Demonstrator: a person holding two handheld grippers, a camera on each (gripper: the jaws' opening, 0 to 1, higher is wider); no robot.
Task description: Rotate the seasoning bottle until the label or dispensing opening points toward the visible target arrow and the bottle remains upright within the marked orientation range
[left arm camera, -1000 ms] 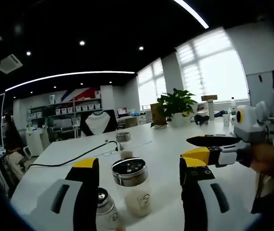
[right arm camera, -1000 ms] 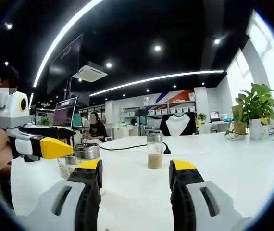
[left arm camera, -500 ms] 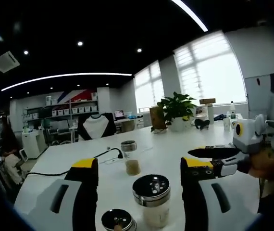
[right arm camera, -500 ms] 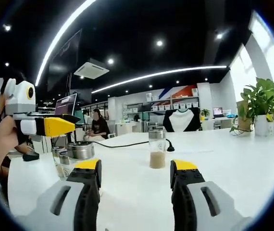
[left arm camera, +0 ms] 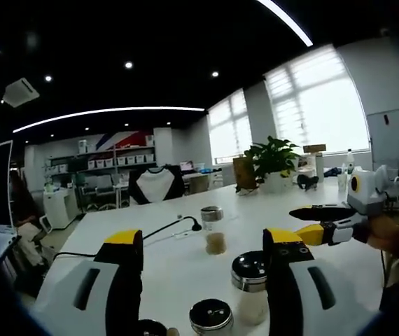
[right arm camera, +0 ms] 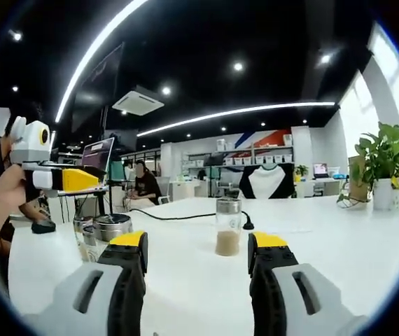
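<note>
Seasoning bottle stands upright mid-desk, just beside my left gripper; both my grippers gape empty. I should centre it between the jaws, clamp below the cap, twist without tilting. No arrow visible.

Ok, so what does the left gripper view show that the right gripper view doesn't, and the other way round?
Left gripper view: the jaws of the open left gripper, the right gripper held in a hand at the right, and the shakers seen from above, perforated lids showing. Right gripper view: the right gripper's own open jaws, and the left gripper held up at the left above the shakers, seen side on. Shared: the white table, the upright glass jar with brown contents, the black cable and the potted plant.
</note>
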